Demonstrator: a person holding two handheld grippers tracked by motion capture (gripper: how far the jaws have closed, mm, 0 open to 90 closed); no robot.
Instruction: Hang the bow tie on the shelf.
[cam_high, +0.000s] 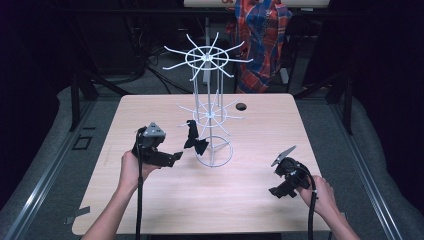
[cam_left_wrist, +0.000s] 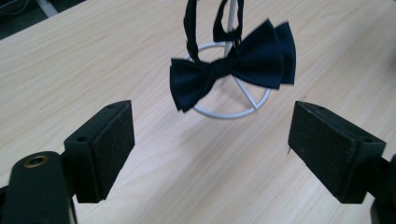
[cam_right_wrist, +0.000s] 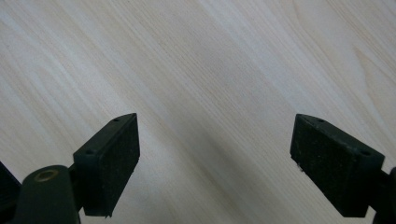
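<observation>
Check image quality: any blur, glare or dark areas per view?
High view: table evenly lit, surroundings nearly black, white wire rack thin but legible. Left gripper view: bow tie fairly sharp, near jaws slightly soft. Right gripper view: wood grain soft, diagonal shadow band between the jaws, no glare.

The pale wood surface (cam_high: 165, 200) carries a white wire rack (cam_high: 214, 156), whose ring base rests on it just ahead of the left tongs (cam_high: 176, 156), well apart from the right tongs (cam_high: 275, 192).
</observation>
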